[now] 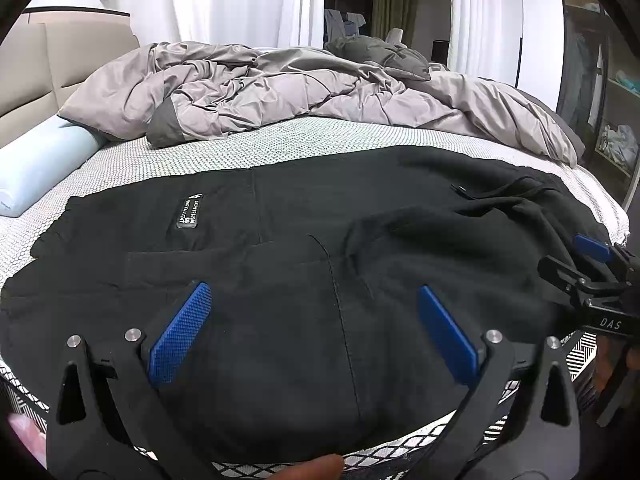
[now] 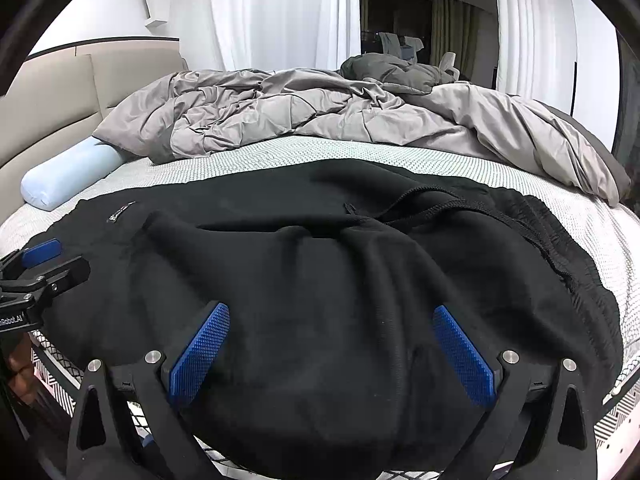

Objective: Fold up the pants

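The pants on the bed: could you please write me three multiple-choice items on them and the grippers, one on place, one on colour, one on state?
1. Where do the pants lie?
A. On the mattress, nearer than the duvet
B. Draped over the headboard
C. On top of the duvet

2. What colour are the gripper pads?
A. Red
B. Blue
C. Yellow

3. How do the left gripper and right gripper stand?
A. Both shut on fabric
B. Only the left open
C. Both open over the pants

Answers: 1 A, the black cloth is spread on the mattress in front of the crumpled duvet. 2 B, each finger bears a blue pad. 3 C, each wrist view shows fingers wide apart with nothing pinched.
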